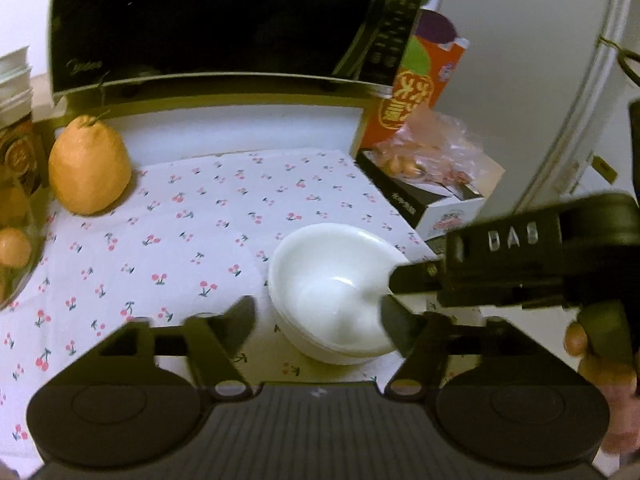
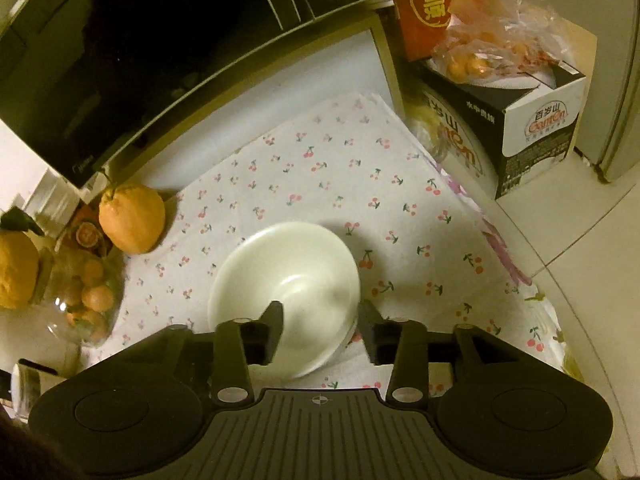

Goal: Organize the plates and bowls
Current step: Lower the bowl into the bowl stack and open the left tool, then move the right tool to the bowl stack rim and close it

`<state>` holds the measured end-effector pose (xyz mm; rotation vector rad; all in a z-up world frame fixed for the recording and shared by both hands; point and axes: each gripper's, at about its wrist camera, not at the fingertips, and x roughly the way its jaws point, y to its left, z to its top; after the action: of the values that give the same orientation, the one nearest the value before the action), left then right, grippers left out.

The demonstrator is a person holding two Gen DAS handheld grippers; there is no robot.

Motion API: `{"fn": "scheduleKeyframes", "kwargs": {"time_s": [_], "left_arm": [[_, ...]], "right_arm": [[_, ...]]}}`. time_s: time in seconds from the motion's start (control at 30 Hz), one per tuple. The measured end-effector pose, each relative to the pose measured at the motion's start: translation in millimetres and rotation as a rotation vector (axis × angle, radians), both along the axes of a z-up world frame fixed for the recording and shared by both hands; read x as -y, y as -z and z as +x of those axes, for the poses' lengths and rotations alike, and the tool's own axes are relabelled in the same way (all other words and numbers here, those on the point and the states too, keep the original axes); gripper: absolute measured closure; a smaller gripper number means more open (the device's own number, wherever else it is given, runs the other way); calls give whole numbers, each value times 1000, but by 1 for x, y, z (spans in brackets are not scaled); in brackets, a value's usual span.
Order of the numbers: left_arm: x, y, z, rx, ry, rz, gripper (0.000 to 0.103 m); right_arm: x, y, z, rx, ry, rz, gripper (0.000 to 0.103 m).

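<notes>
White bowls (image 1: 332, 292) sit nested in a stack on the cherry-print cloth (image 1: 192, 224); the stack also shows in the right wrist view (image 2: 288, 284). My left gripper (image 1: 318, 316) is open, its fingers either side of the stack's near part, not closed on it. My right gripper (image 2: 320, 320) is open, with its left finger (image 2: 272, 320) inside the top bowl and its right finger (image 2: 370, 320) outside the rim. In the left wrist view the right gripper (image 1: 388, 292) comes in from the right over the bowl's rim.
A black microwave (image 1: 220, 20) stands behind the cloth. A large orange citrus (image 1: 90, 168) sits at the left, by a glass bowl of small oranges (image 2: 80, 300). A red box (image 1: 416, 92) and a carton with bagged fruit (image 2: 520, 92) stand right. The cloth's right edge drops to the floor (image 2: 592, 264).
</notes>
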<state>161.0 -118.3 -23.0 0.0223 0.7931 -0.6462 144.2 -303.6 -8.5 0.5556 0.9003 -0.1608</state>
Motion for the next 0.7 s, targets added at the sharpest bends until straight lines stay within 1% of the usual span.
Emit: {"fn": "scheduleKeyframes", "kwargs": {"time_s": [0.03, 0.07, 0.1, 0.17, 0.23, 0.43, 0.6, 0.7], "left_arm": [[1, 0, -2, 10, 15, 2, 24], [1, 0, -3, 19, 26, 4, 18], [2, 0, -4, 29, 38, 8, 16], [3, 1, -7, 54, 60, 20, 7], [4, 2, -9, 73, 76, 35, 4], [7, 7, -14, 106, 110, 86, 1], [12, 11, -15, 112, 119, 126, 0], [14, 14, -16, 118, 128, 150, 0]], "right_arm": [[2, 0, -1, 8, 3, 5, 45], [3, -1, -1, 13, 5, 8, 43], [5, -1, -2, 18, 6, 11, 40], [7, -1, -2, 30, 4, 16, 34], [10, -1, -2, 46, -12, 17, 30], [17, 2, -3, 76, -43, 8, 18], [21, 4, -4, 92, -44, -7, 17], [21, 6, -4, 102, -53, -44, 16]]}}
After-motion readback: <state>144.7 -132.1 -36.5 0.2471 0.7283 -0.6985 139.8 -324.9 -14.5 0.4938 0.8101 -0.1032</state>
